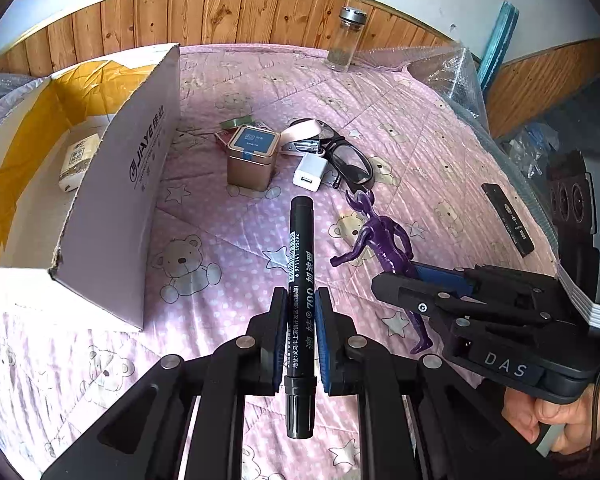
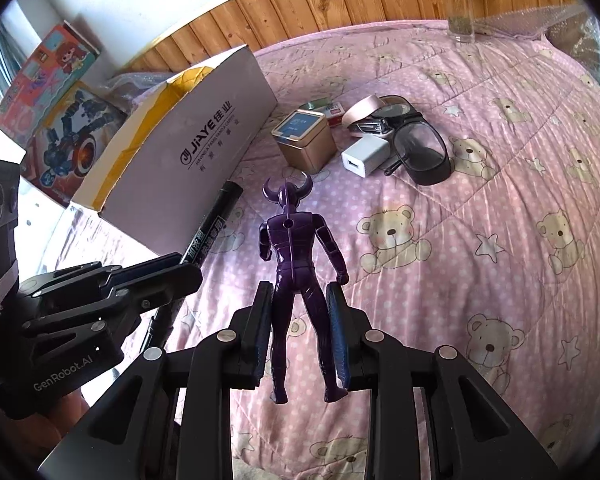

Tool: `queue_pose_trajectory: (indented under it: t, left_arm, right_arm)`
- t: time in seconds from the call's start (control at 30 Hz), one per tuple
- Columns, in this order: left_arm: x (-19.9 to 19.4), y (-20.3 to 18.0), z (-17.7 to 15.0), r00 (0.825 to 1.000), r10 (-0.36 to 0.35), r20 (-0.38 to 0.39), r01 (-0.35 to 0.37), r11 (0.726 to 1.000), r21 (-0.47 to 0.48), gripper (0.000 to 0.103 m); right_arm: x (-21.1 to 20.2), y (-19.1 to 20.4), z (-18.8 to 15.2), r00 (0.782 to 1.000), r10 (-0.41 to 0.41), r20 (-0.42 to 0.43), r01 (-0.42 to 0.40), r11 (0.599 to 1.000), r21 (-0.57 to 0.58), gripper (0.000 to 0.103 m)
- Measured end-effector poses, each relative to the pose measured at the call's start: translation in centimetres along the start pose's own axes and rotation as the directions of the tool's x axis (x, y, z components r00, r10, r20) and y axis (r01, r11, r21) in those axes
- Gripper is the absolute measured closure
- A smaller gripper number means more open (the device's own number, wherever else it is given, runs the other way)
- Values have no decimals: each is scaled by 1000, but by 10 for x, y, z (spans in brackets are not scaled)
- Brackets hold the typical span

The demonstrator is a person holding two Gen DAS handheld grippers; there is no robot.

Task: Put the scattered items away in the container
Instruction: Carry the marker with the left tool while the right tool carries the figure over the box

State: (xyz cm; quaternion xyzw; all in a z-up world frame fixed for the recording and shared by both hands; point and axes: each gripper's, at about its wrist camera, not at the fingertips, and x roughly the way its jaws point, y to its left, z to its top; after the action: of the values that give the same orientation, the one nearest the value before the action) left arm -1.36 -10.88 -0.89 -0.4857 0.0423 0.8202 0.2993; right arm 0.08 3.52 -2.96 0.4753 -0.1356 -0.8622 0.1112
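Note:
My left gripper (image 1: pixel 302 300) is shut on a black marker (image 1: pixel 300 264) that points forward above the pink quilt. My right gripper (image 2: pixel 298 300) is shut on a purple horned figure (image 2: pixel 296 240), clamped at its legs with the head pointing forward. The open cardboard box (image 1: pixel 136 168) stands to the left, with a white packet (image 1: pixel 78 160) inside. Ahead on the quilt lie a gold tin (image 1: pixel 252 156), a white charger (image 1: pixel 310 172), black glasses (image 1: pixel 348 156), a stapler (image 1: pixel 304 146) and a pink band (image 1: pixel 302 130). From the right wrist view the box (image 2: pixel 204 136) is front left.
A glass jar (image 1: pixel 346 38) stands by the wooden headboard. A black flat case (image 1: pixel 508 218) lies at the quilt's right edge beside clear plastic wrap (image 1: pixel 452 72). Toy boxes (image 2: pixel 60 120) sit behind the cardboard box. A hand (image 1: pixel 540 416) holds the right gripper's handle.

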Motion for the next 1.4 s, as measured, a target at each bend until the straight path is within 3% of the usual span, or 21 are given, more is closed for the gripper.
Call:
queue_pose_trajectory:
  t: [0.7, 1.1, 1.4]
  left_arm:
    - [-66, 26, -5, 994, -4, 111, 12, 997, -73, 89]
    - [-109, 62, 23, 978, 35, 204, -10, 993, -122, 89]
    - [-121, 108, 50, 971, 64, 231, -20, 982, -185, 89]
  right_arm:
    - [-30, 68, 7, 998, 28, 58, -21, 994, -110, 74]
    - [-32, 125, 51, 992, 80, 93, -59, 976, -209, 74]
    - [-20, 159, 95, 988, 108, 107, -77, 963, -260, 74]
